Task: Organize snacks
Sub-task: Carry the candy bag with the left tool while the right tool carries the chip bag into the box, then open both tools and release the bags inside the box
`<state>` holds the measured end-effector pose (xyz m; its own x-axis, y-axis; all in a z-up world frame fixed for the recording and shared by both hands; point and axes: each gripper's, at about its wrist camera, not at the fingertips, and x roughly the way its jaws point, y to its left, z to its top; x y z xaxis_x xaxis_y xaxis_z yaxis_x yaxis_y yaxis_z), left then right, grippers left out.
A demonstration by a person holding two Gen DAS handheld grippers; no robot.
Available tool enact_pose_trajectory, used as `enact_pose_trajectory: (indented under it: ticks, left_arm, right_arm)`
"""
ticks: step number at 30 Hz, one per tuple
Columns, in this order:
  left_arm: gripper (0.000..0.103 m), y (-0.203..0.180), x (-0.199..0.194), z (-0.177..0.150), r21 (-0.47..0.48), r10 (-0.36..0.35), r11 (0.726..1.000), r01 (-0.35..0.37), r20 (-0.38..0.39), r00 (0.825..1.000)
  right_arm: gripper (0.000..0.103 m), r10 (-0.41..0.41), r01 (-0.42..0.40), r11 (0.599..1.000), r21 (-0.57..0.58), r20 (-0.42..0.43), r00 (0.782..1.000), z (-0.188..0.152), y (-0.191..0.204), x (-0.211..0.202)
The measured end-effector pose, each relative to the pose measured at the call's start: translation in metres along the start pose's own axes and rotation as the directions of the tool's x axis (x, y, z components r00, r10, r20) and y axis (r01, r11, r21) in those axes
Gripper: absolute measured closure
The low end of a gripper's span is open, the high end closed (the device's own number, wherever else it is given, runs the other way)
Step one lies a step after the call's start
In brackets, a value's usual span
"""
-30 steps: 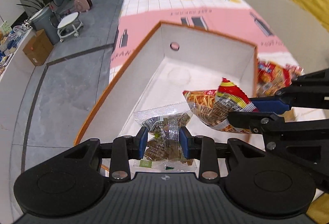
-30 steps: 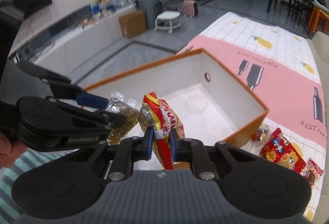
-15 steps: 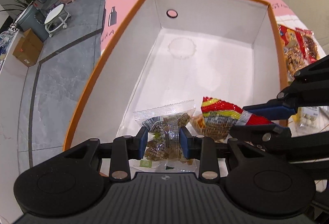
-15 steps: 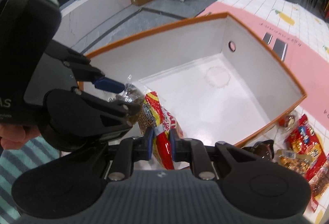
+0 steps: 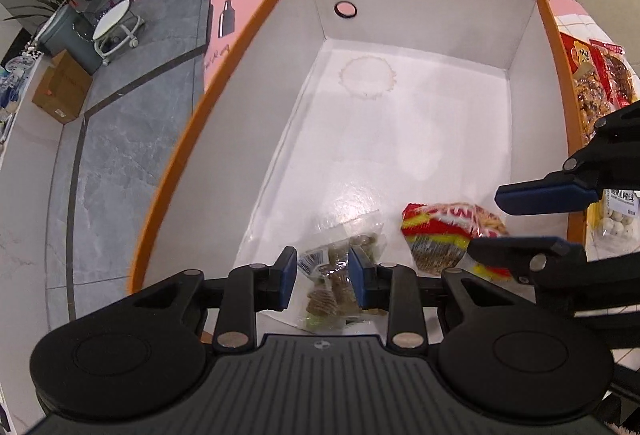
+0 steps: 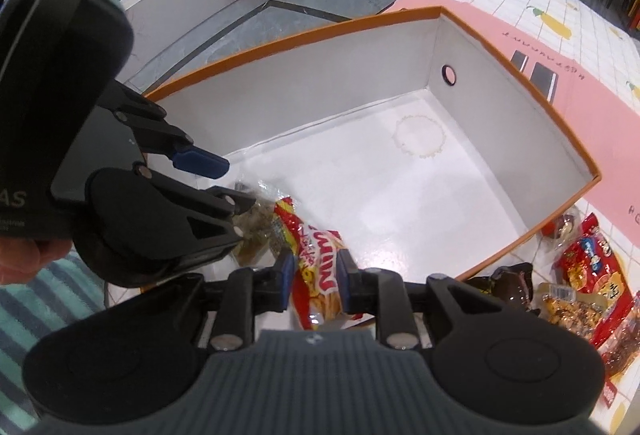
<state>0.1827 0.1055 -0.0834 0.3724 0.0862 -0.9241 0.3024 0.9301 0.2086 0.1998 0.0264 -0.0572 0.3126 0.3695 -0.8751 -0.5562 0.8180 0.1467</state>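
left gripper (image 5: pixel 322 277) clamps the clear snack bag (image 5: pixel 340 267) low in the orange box (image 5: pixel 224 83) near corner. right gripper (image 6: pixel 313 281) jaws just opening, red chip bag (image 6: pixel 316 267) between them (pads barely touching), resting on box floor beside it.

Glossy white cardboard box (image 5: pixel 420 139) floor

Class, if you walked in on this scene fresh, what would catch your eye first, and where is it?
The big orange-rimmed box with its white inside fills both views. At its near end, the right tool has just been opening around a red and yellow snack bag, beside the left tool holding a clear packet of brown snacks. More snack packets lie on the tablecloth outside the box.
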Motion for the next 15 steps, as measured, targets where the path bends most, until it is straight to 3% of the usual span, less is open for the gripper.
enact_pose_trajectory:
  ticks: [3, 7, 9, 15]
  left_arm:
    - [0.062, 0.000, -0.006, 0.001, 0.008, 0.003, 1.000, -0.003, 0.011, 1.000]
    - [0.045, -0.002, -0.017, 0.002, 0.015, 0.022, 1.000, -0.022, 0.037, 0.999]
    - [0.041, -0.003, -0.025, 0.003, 0.014, 0.032, 0.999, -0.033, 0.050, 0.998]
    - [0.035, -0.007, -0.056, 0.004, -0.026, 0.055, 0.998, -0.052, 0.124, 0.991]
  right_arm:
    - [0.065, -0.008, 0.008, 1.000, -0.005, 0.012, 1.000, -0.001, 0.001, -0.006]
    - [0.053, -0.037, 0.037, 0.999, -0.013, 0.028, 0.999, -0.002, 0.004, -0.013]
    - [0.041, -0.045, 0.046, 0.999, -0.013, 0.042, 0.998, -0.004, 0.003, -0.020]
    - [0.035, -0.087, 0.084, 0.996, 0.036, 0.116, 0.989, -0.009, -0.007, -0.053]
